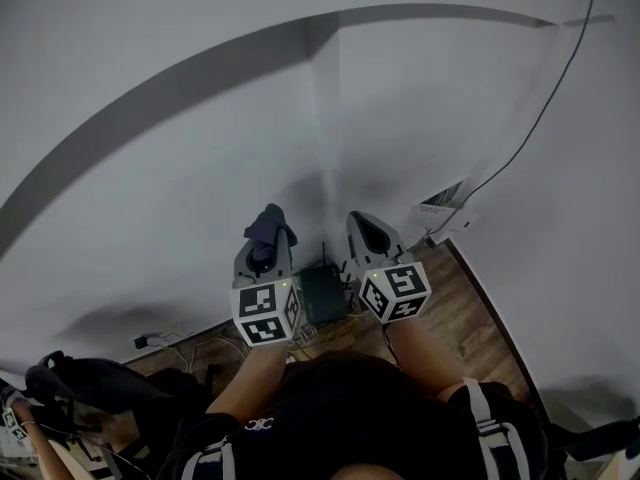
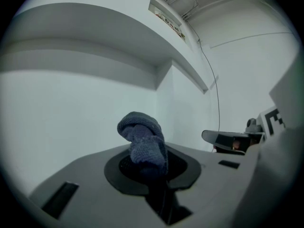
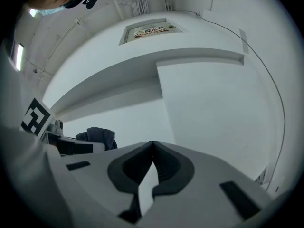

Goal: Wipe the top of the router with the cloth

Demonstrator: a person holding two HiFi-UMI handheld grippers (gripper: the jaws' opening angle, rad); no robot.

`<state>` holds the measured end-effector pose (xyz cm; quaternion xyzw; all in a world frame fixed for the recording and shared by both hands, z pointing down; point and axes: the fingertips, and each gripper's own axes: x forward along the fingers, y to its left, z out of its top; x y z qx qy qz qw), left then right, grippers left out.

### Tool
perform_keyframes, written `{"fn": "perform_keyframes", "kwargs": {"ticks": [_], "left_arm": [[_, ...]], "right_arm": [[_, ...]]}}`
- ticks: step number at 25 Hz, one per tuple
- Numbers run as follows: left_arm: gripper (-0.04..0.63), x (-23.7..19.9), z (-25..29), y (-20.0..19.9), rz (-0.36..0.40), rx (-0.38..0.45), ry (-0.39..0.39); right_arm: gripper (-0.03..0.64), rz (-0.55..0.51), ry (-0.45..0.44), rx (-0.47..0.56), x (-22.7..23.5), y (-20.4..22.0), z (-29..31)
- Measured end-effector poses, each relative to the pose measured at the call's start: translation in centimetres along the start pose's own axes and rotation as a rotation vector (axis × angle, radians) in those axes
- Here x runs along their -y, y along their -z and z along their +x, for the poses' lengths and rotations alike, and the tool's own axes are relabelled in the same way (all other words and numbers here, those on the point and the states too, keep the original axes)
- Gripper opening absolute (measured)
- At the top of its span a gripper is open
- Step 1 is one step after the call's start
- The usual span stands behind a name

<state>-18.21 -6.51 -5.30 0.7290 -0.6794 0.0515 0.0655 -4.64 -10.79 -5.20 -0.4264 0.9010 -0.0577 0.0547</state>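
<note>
In the head view both grippers are raised side by side toward a white wall corner. My left gripper [image 1: 266, 240] is shut on a dark blue cloth [image 1: 268, 224], which bunches up above the jaws [image 2: 142, 139]. My right gripper [image 1: 368, 226] is shut with nothing in it; its jaws meet at the tips [image 3: 152, 145]. The router [image 1: 322, 294], a dark box with a thin antenna, stands on the floor by the wall, seen between and below the two grippers. From the right gripper view the cloth [image 3: 100, 137] shows at the left.
White walls meet in a corner ahead. A thin black cable [image 1: 540, 108] runs down the right wall to a white labelled box [image 1: 440, 208]. Wooden floor [image 1: 470, 318] lies below, with loose wires [image 1: 160, 340] at the wall's foot. A black object [image 1: 90, 383] sits at lower left.
</note>
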Motion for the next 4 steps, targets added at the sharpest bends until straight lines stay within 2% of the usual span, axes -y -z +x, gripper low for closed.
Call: {"fn": "perform_keyframes", "kwargs": {"ticks": [4], "left_arm": [[0.057,0.8,2.2,-0.2,0.015,-0.018,0.005]], "right_arm": [[0.0,0.007,0.007,-0.009,1.9,-0.2,1.3]]}}
